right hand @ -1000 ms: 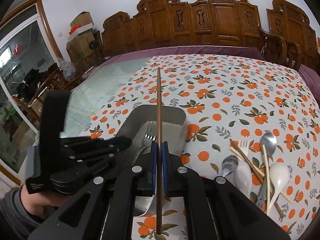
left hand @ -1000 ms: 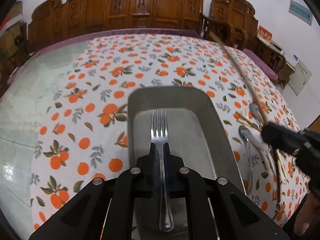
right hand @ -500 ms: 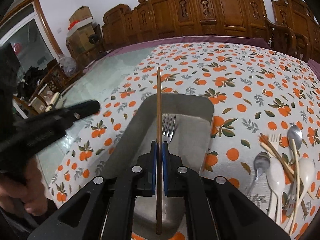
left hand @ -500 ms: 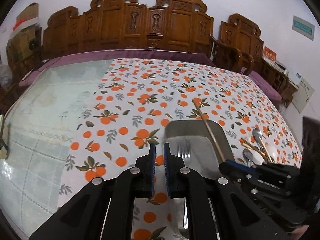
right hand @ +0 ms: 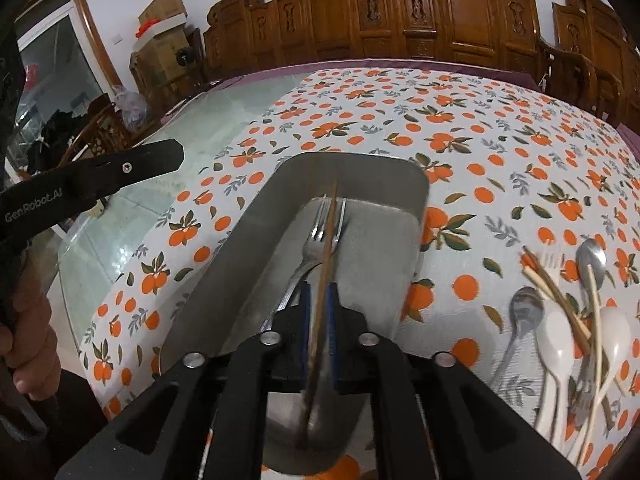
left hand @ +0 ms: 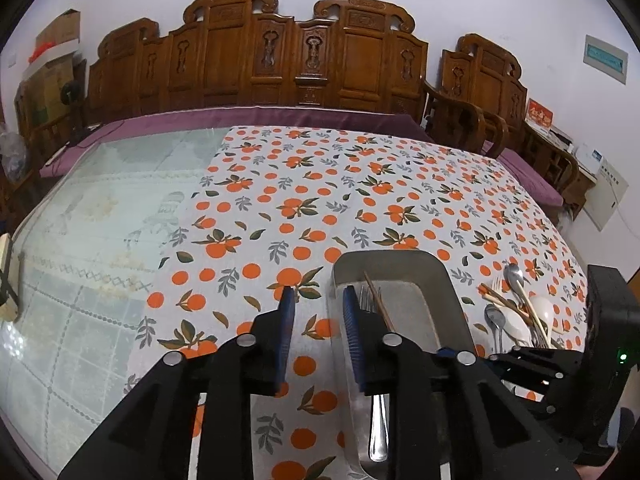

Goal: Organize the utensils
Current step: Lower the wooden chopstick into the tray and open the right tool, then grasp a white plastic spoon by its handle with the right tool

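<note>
A grey metal tray [right hand: 360, 172] [left hand: 400, 258] lies on the orange-print tablecloth with a steel fork [right hand: 320, 236] [left hand: 378, 432] in it. My right gripper [right hand: 319, 292] hovers low over the tray's near end and its jaws are opening. A brown chopstick [right hand: 330, 224] [left hand: 378, 300] leans tilted and blurred between the pads, with a gap beside it, above the fork. My left gripper [left hand: 317, 294] hangs over the tray's left rim. Its jaws are opening and hold nothing. One of its fingers [right hand: 132, 166] shows at the left.
A loose pile of utensils [right hand: 560, 320] [left hand: 516, 312] lies on the cloth right of the tray: metal spoons, white spoons, chopsticks and a fork. Bare glass tabletop [left hand: 100, 240] spreads to the left. Carved wooden chairs [left hand: 304, 60] line the far side. A hand [right hand: 28, 340] grips the left tool.
The left gripper released the fork into the tray, drew back to the left and spread its jaws. The right gripper sank toward the tray, and its upright chopstick now tilts between parting pads.
</note>
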